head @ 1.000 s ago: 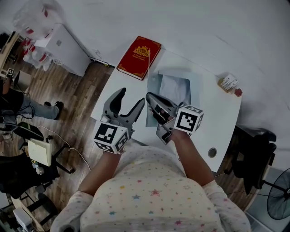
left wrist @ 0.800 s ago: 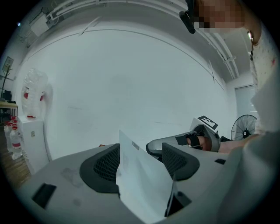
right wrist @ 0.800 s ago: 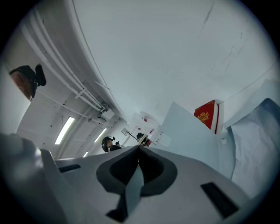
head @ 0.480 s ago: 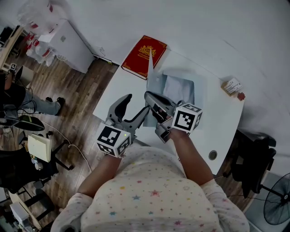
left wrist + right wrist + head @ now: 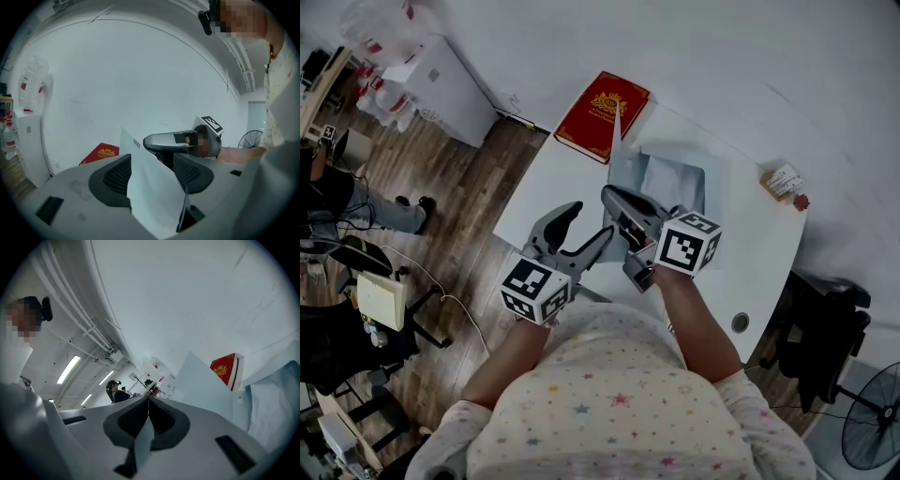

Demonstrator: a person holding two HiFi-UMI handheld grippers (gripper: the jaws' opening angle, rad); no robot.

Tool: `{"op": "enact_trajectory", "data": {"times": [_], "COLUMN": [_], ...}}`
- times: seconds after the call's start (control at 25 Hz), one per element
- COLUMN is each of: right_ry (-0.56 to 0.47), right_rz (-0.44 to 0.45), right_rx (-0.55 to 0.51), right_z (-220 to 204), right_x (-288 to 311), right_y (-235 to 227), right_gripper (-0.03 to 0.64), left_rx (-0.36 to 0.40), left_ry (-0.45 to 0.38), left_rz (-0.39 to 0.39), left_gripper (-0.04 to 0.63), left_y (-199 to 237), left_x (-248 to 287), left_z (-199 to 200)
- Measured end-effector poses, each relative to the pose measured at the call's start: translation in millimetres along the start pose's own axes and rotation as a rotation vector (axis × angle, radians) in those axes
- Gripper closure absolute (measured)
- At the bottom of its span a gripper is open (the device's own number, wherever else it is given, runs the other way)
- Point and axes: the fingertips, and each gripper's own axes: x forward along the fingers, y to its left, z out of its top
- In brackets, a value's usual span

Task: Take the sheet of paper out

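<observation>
Light, probably floppy sheet of paper: right gripper clamped on its edge, left gripper agape, sheet between its jaws.

**Matt paper, grey plastic, glossy red cover**

Thin, smooth, matt white for the sheet of paper. Matt grey moulded plastic on the left gripper, with dark, grid-textured pads. Glossy red with gilt stamping on the hardcover book. Smooth white finish on the desk. Translucent, faintly shiny film for the sleeve. Brown wood-grain floor. Soft printed cloth for the shirt.
</observation>
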Motion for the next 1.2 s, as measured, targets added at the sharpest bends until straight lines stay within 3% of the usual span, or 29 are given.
{"op": "enact_trajectory", "data": {"times": [0.2, 0.4, 0.64, 0.96, 1.2], "right_ry": [-0.016, -0.04, -0.059, -0.054, -0.039], "right_rz": [-0.023, -0.053, -0.09, -0.118, -0.124], "right_rx": [-0.017, -0.03, -0.027, -0.012, -0.016], "right_z": [5.1, 10.7, 12.3, 5.7, 1.8], "right_x": [-7.1, -20.5, -35.2, -41.1, -44.2], "right_y": [-4.9, -12.1, -20.5, -27.9, -27.5], "right_gripper": [0.613, 0.614, 0.614, 0.612, 0.612], "left_rx": [0.004, 0.019, -0.006, -0.196, -0.186], "left_ry": [0.007, 0.024, 0.045, 0.016, 0.089], "left_rz": [0.006, -0.001, 0.03, 0.05, 0.069], "left_gripper": [0.321, 0.44, 0.454, 0.485, 0.518], "left_y": [5.5, 11.0, 28.4, 58.4, 71.3], "left_x": [-0.8, -5.2, -14.8, -25.7, -33.1], "left_z": [1.6, 0.7, -4.0, -18.2, -31.1]}}
